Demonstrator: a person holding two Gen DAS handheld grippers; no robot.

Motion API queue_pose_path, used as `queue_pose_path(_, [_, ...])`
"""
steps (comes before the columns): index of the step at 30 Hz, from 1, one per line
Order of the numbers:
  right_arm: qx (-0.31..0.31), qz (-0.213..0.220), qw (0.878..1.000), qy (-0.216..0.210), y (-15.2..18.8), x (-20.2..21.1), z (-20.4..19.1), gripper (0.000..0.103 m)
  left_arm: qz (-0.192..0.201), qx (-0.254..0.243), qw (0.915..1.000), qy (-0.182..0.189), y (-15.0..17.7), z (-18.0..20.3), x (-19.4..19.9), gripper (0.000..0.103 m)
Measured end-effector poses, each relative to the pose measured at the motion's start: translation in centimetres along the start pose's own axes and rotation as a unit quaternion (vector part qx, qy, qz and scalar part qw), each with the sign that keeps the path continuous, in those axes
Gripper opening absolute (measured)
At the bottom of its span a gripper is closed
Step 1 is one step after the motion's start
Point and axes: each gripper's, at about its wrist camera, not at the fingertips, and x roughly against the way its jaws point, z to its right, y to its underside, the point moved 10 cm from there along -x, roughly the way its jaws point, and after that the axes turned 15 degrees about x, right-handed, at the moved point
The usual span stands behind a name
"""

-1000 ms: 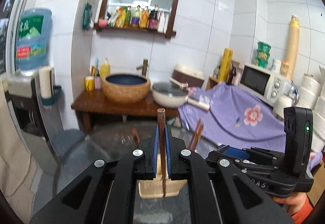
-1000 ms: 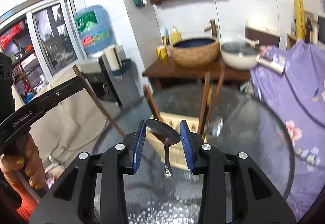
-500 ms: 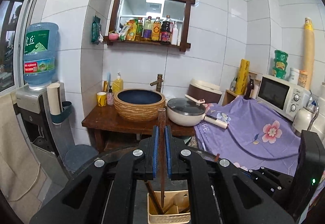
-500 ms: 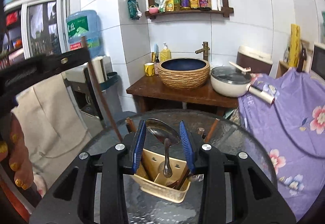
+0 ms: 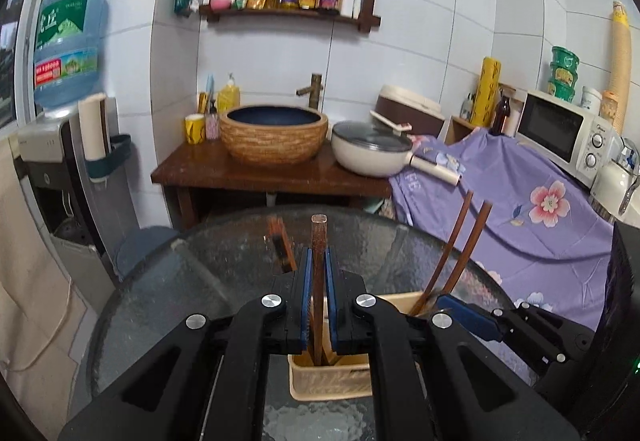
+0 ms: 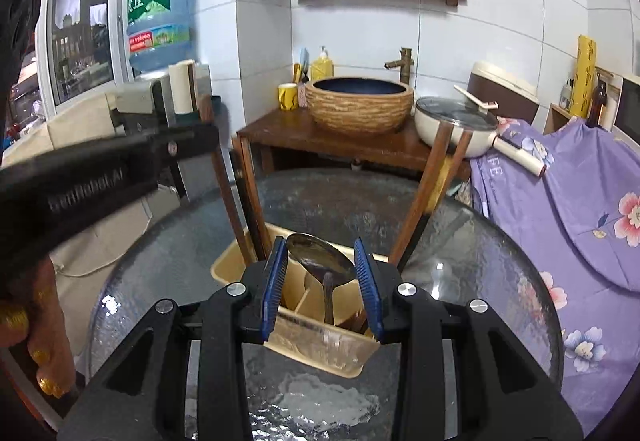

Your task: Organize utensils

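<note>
Left wrist view: left gripper [image 5: 319,273] clenched on an upright brown chopstick [image 5: 319,241], lower end down inside the beige utensil caddy [image 5: 332,379] on the round glass table [image 5: 192,281]. Two more chopsticks [image 5: 460,241] leaning out of the caddy's right side.

Right wrist view: right gripper [image 6: 322,273] grasping a metal spoon [image 6: 320,259] by the bowl, handle hanging down into a caddy [image 6: 320,345] compartment. Left gripper [image 6: 120,169] seen at the left edge.

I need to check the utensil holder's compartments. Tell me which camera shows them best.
The right wrist view: the beige utensil holder shows its dividers between the gripper fingers. In the left wrist view the left gripper hides most of it.
</note>
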Motion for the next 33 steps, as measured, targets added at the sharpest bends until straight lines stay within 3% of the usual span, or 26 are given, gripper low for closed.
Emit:
queue_pose_path(9, [-0.009,-0.017,1.0,-0.001,2.9,-1.5,0.0,0.036,-0.019,0.0,0.9998,-0.004,2.4,-1.7,-1.5,0.006])
queue_pose_path(12, [-0.004,-0.006,1.0,0.004,2.8,-0.9,0.0,0.046,-0.008,-0.002,1.0,-0.001,2.3,-1.6,-0.8,0.006])
queue_pose_path(15, [0.002,0.024,1.0,0.013,2.5,1.2,-0.1,0.06,0.01,-0.008,0.9999,0.007,2.3,-1.6,1.0,0.025])
queue_pose_path(17, [0.006,0.045,0.999,0.026,2.8,3.4,-0.1,0.068,0.041,-0.014,0.999,0.015,2.5,-1.9,3.5,0.066])
queue_pose_path(20, [0.004,0.071,0.997,0.032,4.1,6.9,-0.5,0.08,0.098,-0.031,0.9944,0.022,3.2,-2.5,7.3,0.092])
queue_pose_path(22, [0.006,0.091,0.995,0.039,5.3,9.4,-1.1,0.087,0.134,-0.058,0.9891,0.015,4.7,-2.9,10.1,0.097])
queue_pose_path(26, [0.001,0.128,0.99,0.055,8.6,14.1,-3.0,0.097,0.163,-0.086,0.9829,0.009,9.0,-3.9,14.2,0.097])
queue_pose_path(30, [0.004,0.147,0.986,0.073,12.8,17.4,-5.6,0.097,0.181,-0.069,0.981,-0.003,13.8,-5.6,17.6,0.097])
queue_pose_path(33, [0.003,0.15,0.985,0.084,15.3,18.7,-7.4,0.097,0.168,-0.042,0.9849,0.008,16.7,-6.3,18.8,0.097])
